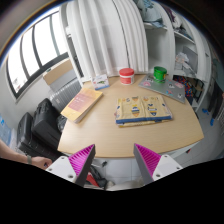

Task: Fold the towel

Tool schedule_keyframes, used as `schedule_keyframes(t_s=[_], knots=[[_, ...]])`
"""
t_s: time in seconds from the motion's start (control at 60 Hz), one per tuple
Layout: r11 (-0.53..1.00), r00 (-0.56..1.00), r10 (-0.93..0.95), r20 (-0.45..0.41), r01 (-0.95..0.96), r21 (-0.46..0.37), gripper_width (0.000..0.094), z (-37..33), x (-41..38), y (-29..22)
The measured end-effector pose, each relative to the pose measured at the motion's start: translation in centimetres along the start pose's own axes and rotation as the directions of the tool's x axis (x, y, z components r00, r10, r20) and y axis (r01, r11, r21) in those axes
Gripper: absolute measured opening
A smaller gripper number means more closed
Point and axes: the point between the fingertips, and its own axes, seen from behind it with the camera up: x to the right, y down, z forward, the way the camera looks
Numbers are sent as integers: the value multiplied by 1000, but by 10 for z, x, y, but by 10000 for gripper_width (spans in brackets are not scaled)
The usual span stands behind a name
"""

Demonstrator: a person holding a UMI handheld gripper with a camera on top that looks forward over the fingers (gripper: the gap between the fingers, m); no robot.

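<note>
A yellow and blue patterned towel (142, 109) lies spread flat on the wooden table (120, 135), well beyond my fingers and a little to the right. My gripper (113, 158) is held high above the table's near edge, with its two magenta pads (78, 157) wide apart and nothing between them. The towel is far from the fingertips.
On the table's left side lies a yellow-orange folded cloth or book (82, 102). At the far edge stand a red and white container (126, 74) and a green cup (159, 73). A black chair (40, 125) stands at the left. White curtains and windows lie beyond.
</note>
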Motion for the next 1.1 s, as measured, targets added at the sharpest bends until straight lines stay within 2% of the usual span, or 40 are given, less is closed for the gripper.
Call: schedule_keyframes(t_s=[0.133, 0.2, 0.383, 0.5, 0.533, 0.567, 0.583, 0.6, 0.617, 0.633, 0.667, 0.75, 0.8, 0.867, 0.95, 1.1], knots=[[999, 999, -28, 22, 28, 16, 801, 20, -9, -14], [997, 998, -68, 9, 67, 49, 799, 58, -25, -38], [975, 978, -191, -89, 199, 102, 770, 140, -4, -82], [954, 950, -265, -165, 284, 101, 740, 186, 22, -91], [951, 946, -280, -164, 297, 85, 689, 198, 27, -85], [950, 942, -296, -161, 308, 54, 554, 209, 33, -73], [948, 940, -307, -147, 316, 41, 467, 212, 33, -68], [951, 953, -282, -106, 292, 99, 315, 210, 24, -81], [953, 956, -276, -101, 286, 102, 157, 214, 27, -76], [951, 955, -273, -120, 286, 119, 68, 211, 33, -82], [940, 941, -292, -174, 315, 129, 48, 211, 42, -82], [861, 861, -460, -217, 493, 129, 27, 210, 40, -81], [841, 840, -494, -224, 527, 123, 19, 211, 42, -82], [876, 879, -440, -185, 466, 126, 17, 211, 41, -81], [932, 935, -341, -96, 349, 98, 11, 204, 38, -82], [941, 969, -242, -43, 245, 232, 12, 153, 52, -140]])
